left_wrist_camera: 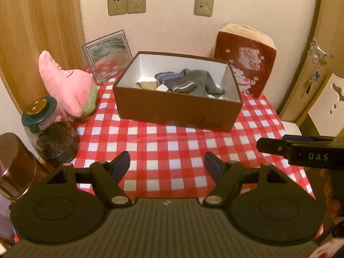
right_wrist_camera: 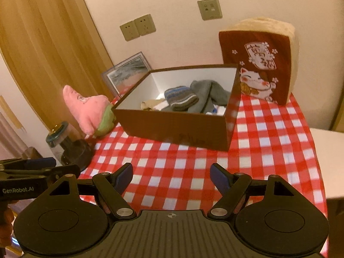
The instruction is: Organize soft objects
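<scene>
A brown cardboard box (left_wrist_camera: 176, 111) (right_wrist_camera: 176, 129) stands open on the red-and-white checked tablecloth (left_wrist_camera: 172, 150) (right_wrist_camera: 182, 167). Inside lie a striped knit sock (left_wrist_camera: 176, 81) (right_wrist_camera: 180, 96), a grey garment (left_wrist_camera: 202, 81) (right_wrist_camera: 210, 92) and a beige cloth (left_wrist_camera: 146, 85) (right_wrist_camera: 150, 105). A pink star plush (left_wrist_camera: 66, 83) (right_wrist_camera: 88, 109) lies left of the box. A red lucky-cat cushion (left_wrist_camera: 245, 62) (right_wrist_camera: 258, 64) leans on the wall behind it at the right. My left gripper (left_wrist_camera: 167, 166) is open and empty above the cloth, in front of the box. My right gripper (right_wrist_camera: 171, 177) is open and empty beside it.
A glass jar with a green lid (left_wrist_camera: 49, 129) (right_wrist_camera: 68, 146) stands at the table's left edge, with a metal can (left_wrist_camera: 15, 167) nearer. A clear framed picture (left_wrist_camera: 107, 53) (right_wrist_camera: 126, 73) leans on the wall. A door (left_wrist_camera: 311, 64) is at the right.
</scene>
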### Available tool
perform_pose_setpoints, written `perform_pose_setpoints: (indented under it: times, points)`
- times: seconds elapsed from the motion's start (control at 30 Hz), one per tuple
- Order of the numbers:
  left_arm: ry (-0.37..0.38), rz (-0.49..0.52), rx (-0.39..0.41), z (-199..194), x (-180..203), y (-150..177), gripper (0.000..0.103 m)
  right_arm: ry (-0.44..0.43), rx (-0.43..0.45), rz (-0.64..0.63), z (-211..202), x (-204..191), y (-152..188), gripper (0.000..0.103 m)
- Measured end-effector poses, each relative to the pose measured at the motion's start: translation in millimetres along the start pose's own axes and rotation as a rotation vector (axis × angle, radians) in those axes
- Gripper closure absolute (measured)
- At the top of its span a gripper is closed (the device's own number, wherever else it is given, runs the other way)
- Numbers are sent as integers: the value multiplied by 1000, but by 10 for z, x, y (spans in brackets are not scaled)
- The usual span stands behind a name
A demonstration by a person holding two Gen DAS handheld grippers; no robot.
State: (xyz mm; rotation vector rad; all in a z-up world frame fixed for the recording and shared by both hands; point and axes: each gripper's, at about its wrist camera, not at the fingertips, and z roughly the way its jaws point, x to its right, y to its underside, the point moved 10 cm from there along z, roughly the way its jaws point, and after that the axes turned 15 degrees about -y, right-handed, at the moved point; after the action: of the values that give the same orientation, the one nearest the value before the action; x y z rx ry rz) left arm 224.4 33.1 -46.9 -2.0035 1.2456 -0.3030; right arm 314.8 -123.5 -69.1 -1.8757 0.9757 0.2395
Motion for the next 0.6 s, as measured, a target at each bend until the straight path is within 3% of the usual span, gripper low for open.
perform_pose_setpoints:
  times: [0.6]
  points:
    - [68,96,1,-349,-422,573,29,110,-8,25,-233,-719,683,25]
